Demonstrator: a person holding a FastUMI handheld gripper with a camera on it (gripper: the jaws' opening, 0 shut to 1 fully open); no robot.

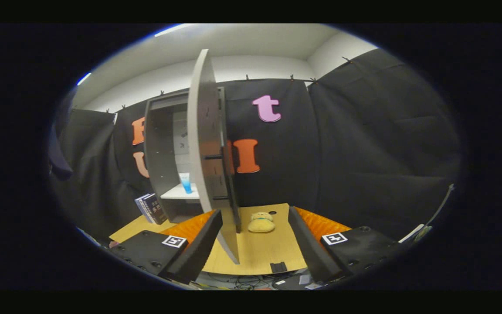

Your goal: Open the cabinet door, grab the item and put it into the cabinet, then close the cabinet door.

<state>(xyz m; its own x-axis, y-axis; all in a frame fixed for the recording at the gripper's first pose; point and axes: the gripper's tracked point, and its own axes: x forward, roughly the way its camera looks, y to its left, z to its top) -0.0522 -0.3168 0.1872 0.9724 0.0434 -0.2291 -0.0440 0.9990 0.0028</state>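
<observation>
Held low over the wooden table [259, 255], the gripper [255, 233] has its two fingers spread wide apart with nothing between them but bare tabletop. Each finger base carries a small square black-and-white marker, one at about 8 o'clock and one at about 4 o'clock from the gap.

Just ahead of the fingers, at 12 o'clock, a small plush toy [261, 222] sits on the table, a squat yellow-tan lump with a rounder, paler top; its finer features are too small to tell. It is outside the cabinet and touches neither finger.

Right by the left fingertip, at about 11 o'clock, the cabinet door [205, 144] stands swung open, seen nearly edge-on, pale grey, with dark handle fittings on its face. Its lower corner comes down in front of the table edge beside that finger.

Beyond the door, at 10 o'clock, the grey cabinet [157, 157] is open. On its white shelf stands a blue tube [185, 182], cap down. Left of the cabinet foot, a few dark books [150, 208] lean together; their spines carry writing too small to read.
</observation>
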